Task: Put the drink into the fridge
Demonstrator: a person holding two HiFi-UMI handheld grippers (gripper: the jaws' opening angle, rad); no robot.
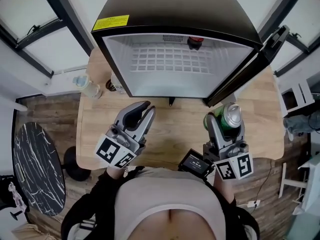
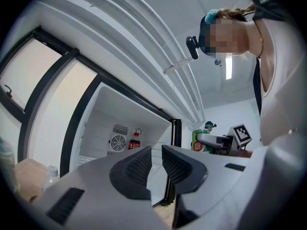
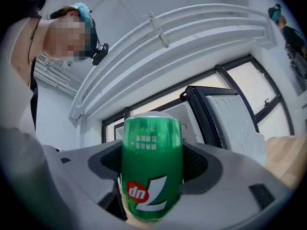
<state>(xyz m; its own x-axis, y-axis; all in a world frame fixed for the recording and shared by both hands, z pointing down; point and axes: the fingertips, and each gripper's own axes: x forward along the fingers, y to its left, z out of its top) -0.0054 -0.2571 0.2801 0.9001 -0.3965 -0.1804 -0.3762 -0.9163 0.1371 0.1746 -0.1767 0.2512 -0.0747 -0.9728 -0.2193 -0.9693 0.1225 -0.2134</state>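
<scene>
Right hand-held gripper (image 1: 225,125) tilts up, pinching a green 7up can (image 1: 231,115), base hidden. The left hand-held gripper (image 1: 143,112) is beside it, barely spread, empty.

Wooden table (image 1: 175,121) with open fridge (image 1: 175,54) and plastic bottle (image 1: 89,87)

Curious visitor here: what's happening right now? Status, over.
Right gripper shut on green can, short of open fridge. Left gripper empty, fingers narrowly apart. Door open, small red bottle at back, path looks clear.

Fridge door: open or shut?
Open. The fridge door stands swung aside at the right, leaving the white interior and wire shelf exposed.
</scene>
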